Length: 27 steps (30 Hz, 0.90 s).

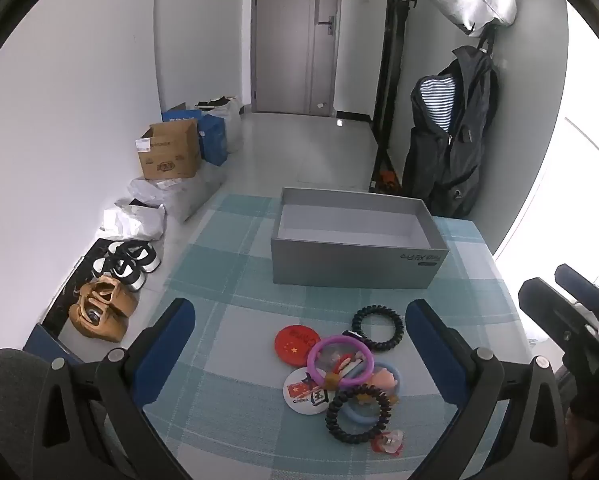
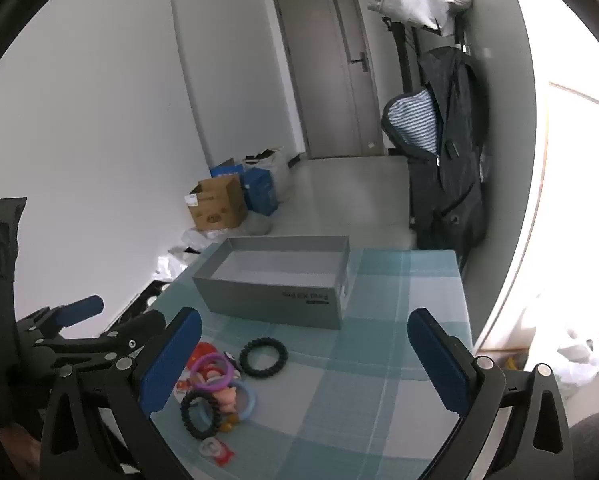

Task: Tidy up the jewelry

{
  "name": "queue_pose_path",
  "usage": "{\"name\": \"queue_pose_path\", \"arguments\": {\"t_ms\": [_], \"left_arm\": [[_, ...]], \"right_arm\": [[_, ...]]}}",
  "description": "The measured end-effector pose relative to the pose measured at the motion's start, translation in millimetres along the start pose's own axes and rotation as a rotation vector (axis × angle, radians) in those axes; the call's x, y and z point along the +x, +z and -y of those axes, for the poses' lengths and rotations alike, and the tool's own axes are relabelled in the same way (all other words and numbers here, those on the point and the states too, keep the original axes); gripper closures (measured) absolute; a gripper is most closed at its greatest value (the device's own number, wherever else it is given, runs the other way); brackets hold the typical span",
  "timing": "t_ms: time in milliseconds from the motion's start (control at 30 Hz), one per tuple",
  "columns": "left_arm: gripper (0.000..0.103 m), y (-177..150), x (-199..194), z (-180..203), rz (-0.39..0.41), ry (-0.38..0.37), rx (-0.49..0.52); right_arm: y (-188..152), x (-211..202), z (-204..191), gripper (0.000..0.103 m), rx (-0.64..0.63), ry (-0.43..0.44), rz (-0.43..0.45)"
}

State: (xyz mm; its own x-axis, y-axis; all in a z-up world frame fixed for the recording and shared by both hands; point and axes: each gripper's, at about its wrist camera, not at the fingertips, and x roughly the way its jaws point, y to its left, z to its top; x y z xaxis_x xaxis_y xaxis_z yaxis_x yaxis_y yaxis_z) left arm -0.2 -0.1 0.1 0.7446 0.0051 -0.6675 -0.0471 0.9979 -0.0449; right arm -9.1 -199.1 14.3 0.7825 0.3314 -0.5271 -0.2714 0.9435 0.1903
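Observation:
A pile of jewelry lies on the checked tablecloth (image 1: 227, 336): a purple ring (image 1: 340, 362), two black coil bands (image 1: 377, 328) (image 1: 358, 414), a blue ring (image 1: 353, 416), a red badge (image 1: 296, 342) and a white badge (image 1: 305, 392). An open grey box (image 1: 357, 264), empty inside, stands behind them. My left gripper (image 1: 299, 356) is open and empty, its fingers either side of the pile. My right gripper (image 2: 305, 360) is open and empty, right of the pile (image 2: 215, 392). The box (image 2: 275, 296) also shows in the right wrist view.
Shoes (image 1: 127, 264), plastic bags and cardboard boxes (image 1: 169, 154) line the left wall on the floor. A dark jacket (image 1: 451, 140) hangs at the right behind the table. A closed door (image 1: 295, 36) is at the far end.

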Motion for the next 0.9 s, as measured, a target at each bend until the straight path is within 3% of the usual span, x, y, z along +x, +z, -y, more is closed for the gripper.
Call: {"name": "queue_pose_path", "arguments": {"t_ms": [900], "left_arm": [[0.001, 2, -2, -11, 0.015, -0.012, -0.030]], "right_arm": [[-3, 3, -4, 0.000, 0.004, 0.033, -0.018]]}}
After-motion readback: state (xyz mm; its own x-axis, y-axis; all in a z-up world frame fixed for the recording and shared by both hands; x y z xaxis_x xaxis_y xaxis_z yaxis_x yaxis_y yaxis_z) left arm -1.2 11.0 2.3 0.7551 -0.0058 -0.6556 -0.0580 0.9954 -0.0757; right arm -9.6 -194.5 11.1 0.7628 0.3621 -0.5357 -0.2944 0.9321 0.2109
